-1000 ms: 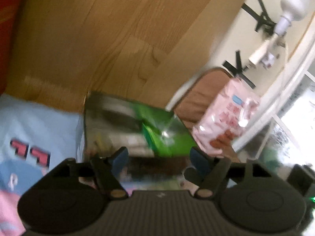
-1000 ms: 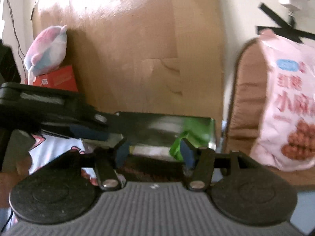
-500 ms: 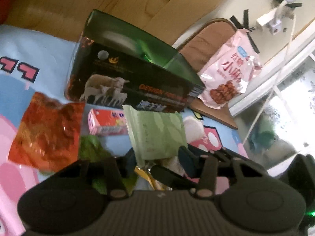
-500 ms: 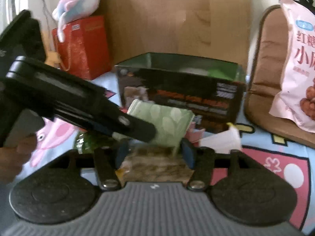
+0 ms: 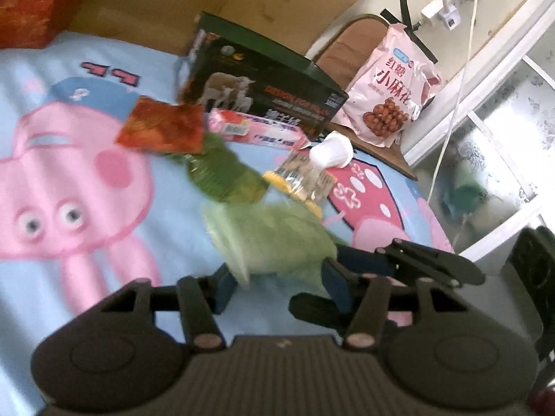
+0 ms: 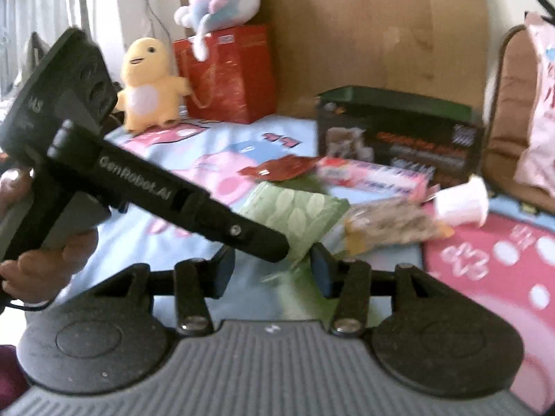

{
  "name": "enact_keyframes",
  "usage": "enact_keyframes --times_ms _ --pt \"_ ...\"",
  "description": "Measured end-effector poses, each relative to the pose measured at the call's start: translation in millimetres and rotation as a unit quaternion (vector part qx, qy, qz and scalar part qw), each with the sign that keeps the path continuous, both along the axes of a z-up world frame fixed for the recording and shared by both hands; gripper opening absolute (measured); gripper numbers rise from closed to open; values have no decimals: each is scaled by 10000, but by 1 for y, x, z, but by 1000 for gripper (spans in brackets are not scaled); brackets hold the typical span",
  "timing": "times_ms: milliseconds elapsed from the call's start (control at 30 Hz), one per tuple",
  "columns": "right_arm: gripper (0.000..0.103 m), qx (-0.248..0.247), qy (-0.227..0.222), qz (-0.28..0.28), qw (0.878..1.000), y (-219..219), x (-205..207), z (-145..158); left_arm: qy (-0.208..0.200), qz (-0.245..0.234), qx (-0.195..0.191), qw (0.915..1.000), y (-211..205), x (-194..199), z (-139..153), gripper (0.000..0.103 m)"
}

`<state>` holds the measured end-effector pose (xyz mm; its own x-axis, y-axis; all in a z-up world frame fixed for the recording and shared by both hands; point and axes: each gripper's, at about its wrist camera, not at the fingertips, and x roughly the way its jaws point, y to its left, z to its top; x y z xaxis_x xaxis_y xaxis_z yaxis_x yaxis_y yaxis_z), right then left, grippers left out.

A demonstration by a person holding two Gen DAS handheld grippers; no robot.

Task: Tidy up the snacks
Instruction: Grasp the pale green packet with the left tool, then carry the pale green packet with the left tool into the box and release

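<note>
A pale green leaf-print packet (image 5: 270,239) lies blurred between the fingers of my left gripper (image 5: 277,287), whose jaws are opening; the pads do not visibly press on it. In the right wrist view the same packet (image 6: 298,215) tilts up from the blanket with the left gripper's tip on its near left edge. One corner reaches between the fingers of my right gripper (image 6: 272,272), whose jaws are closing without a grip. The dark open box with a sheep picture (image 5: 263,79) stands behind a pile: a red packet (image 5: 163,124), a pink carton (image 5: 256,130), a green bag (image 5: 222,173) and a clear packet (image 5: 301,180).
A white cup (image 5: 331,152) lies beside the pile on the cartoon-pig blanket (image 5: 86,173). A big pink snack bag (image 5: 392,97) leans on a brown cushion at the right. A red gift bag (image 6: 225,72) and two plush toys stand at the back left. A person's hand (image 6: 45,263) holds the left gripper.
Both grippers have drawn back and down from the open box. The green packet came away from the pile toward me between the left fingers, and more of the blanket shows.
</note>
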<state>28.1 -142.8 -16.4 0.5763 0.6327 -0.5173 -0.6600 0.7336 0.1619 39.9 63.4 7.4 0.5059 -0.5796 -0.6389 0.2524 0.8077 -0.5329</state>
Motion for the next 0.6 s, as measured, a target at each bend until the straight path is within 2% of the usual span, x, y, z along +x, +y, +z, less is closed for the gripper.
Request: enact_keyframes --times_ms 33,100,167,233,367,433,567,600 --pt "53 31 37 79 10000 3 -3 1 -55 36 45 10000 4 -6 2 64" --pt "54 14 86 169 9998 10 -5 0 -216 116 65 9997 13 -16 9 79" --pt "57 -101 35 177 9998 15 -7 0 -361 236 35 9991 23 -21 15 83" --pt "59 -217 -32 146 9997 16 -8 0 -391 354 16 9986 29 -19 18 83" --pt "65 -398 -84 212 9989 20 -11 1 -132 366 -171 9991 31 -2 8 81" --pt "66 -600 -173 238 9978 26 -12 -1 -67 330 -110 9994 26 7 1 76" --pt "66 -739 -146 179 9970 36 -5 -6 4 267 -123 9996 18 18 -9 40" --pt "65 -739 -162 181 9970 37 -4 -7 0 280 -83 9996 18 17 -9 36"
